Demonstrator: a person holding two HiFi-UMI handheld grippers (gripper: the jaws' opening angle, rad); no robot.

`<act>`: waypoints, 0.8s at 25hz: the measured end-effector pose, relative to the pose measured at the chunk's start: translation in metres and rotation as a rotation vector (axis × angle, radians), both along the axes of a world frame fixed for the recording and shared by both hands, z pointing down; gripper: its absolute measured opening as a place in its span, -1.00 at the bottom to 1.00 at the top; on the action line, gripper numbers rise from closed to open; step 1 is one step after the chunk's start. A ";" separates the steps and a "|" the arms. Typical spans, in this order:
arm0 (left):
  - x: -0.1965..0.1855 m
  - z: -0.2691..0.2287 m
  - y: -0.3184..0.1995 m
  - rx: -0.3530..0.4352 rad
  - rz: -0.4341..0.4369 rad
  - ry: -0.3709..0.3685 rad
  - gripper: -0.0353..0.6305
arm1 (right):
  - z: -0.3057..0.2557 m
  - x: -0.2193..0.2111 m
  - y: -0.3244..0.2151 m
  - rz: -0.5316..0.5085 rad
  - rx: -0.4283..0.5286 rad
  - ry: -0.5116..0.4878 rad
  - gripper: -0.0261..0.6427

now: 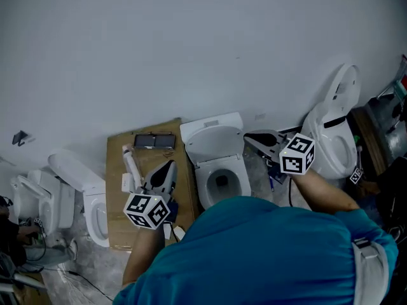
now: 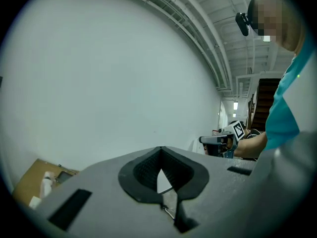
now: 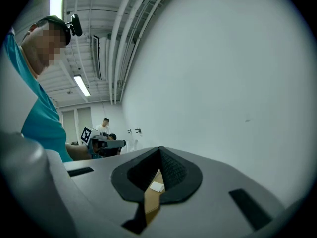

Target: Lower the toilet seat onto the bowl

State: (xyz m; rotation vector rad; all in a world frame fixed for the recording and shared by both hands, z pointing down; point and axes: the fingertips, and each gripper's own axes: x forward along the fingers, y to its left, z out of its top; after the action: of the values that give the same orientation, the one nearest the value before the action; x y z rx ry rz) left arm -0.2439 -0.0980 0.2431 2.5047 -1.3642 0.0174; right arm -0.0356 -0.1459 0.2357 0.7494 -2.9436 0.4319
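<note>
The white toilet (image 1: 219, 164) stands against the wall, straight ahead of the person. Its seat (image 1: 213, 142) is raised and leans back against the tank, and the bowl (image 1: 236, 176) lies open below it. My left gripper (image 1: 164, 175) hovers left of the bowl over the cardboard; it is shut, with nothing between its jaws (image 2: 160, 148). My right gripper (image 1: 259, 141) hangs to the right of the seat, apart from it, also shut and holding nothing (image 3: 159, 149). Both point toward the wall.
A sheet of cardboard (image 1: 117, 189) with a dark tablet (image 1: 154, 141) and small white parts lies left of the toilet. More toilets stand at the left (image 1: 94, 208) and right (image 1: 334, 129). Another person (image 3: 105, 125) stands far off.
</note>
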 end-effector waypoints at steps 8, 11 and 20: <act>0.047 -0.002 -0.007 -0.017 -0.157 0.093 -0.88 | -0.012 0.041 -0.027 -0.117 0.029 0.017 -0.93; 0.060 -0.010 -0.016 -0.010 -0.161 0.135 -0.88 | -0.012 0.048 -0.035 -0.131 0.027 0.019 -0.93; 0.063 -0.011 -0.020 -0.006 -0.111 0.081 -0.88 | 0.008 0.042 -0.034 -0.085 0.000 0.020 -0.93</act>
State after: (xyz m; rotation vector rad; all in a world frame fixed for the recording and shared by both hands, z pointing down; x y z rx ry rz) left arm -0.1810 -0.1181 0.2319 2.3934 -1.4655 -0.1022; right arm 0.0061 -0.1801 0.2435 0.6227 -2.9429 0.4157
